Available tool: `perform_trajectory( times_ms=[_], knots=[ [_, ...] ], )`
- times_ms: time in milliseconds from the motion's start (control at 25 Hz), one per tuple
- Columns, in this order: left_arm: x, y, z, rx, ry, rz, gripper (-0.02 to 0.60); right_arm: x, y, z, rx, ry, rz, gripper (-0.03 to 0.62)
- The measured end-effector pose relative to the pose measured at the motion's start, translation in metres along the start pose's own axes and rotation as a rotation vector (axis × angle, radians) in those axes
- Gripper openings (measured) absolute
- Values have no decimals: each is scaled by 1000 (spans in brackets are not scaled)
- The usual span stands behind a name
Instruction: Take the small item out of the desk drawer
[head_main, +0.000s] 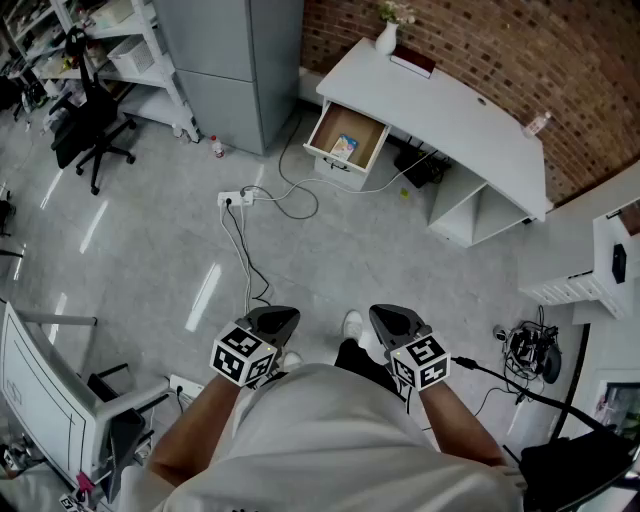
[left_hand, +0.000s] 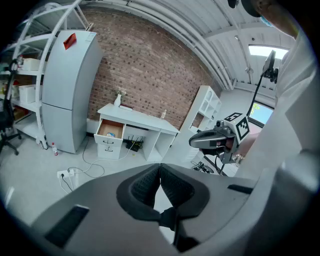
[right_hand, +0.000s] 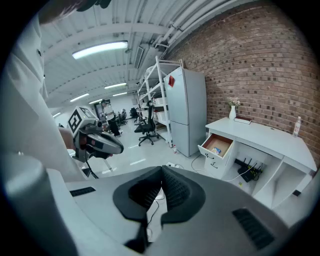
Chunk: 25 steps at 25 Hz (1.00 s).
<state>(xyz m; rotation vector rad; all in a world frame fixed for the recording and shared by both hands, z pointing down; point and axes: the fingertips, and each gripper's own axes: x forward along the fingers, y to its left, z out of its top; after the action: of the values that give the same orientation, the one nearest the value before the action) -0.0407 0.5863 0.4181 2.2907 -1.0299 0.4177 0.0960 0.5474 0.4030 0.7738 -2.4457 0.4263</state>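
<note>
The person stands on the grey floor, well away from the tabletop, with both tools held low and close to the body. The left tongs (head_main: 284, 320) are pressed together, pad against pad, with nothing caught between them. The right tongs (head_main: 384, 318) are likewise squeezed shut and empty. The two sit side by side, apart from each other, each carrying its marker cube just behind the tips.

Far across the room a white tabletop (head_main: 455, 112) stands against the brick wall (head_main: 520, 40). At its left end the drawer (head_main: 366, 128) is pulled out and open. The small item (head_main: 344, 147), a packet with blue and yellow print, lies flat on the drawer's floor, about midway. Neither tool is anywhere near it.

On the far left corner of the tabletop is a white vase (head_main: 387, 39), with a dark flat book (head_main: 412, 62) just to its right. A small bottle (head_main: 537, 124) stands towards the right end. To the left of the drawer rises a tall grey cabinet (head_main: 238, 60). On the floor between the person and the drawer lies a power strip (head_main: 235, 199) with a white cable looping away from it. An office chair (head_main: 90, 128) stands far off to the left.
</note>
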Motion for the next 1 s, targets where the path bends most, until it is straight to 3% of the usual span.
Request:
perform_trajectory(
  times_ms=[200,320,680,1000],
  knots=[
    [1,6,-11,5,23,-1,23,2,3,-1,24,-7,-3,29],
    [14,6,2,9,28,-3,23,3,-12,3,36,0,0,29],
    [87,17,73,26,32,46,25,20,-104,32,73,-6,72,29],
    [186,22,137,43,56,69,25,34,-216,48,62,-25,110,35]
  ],
)
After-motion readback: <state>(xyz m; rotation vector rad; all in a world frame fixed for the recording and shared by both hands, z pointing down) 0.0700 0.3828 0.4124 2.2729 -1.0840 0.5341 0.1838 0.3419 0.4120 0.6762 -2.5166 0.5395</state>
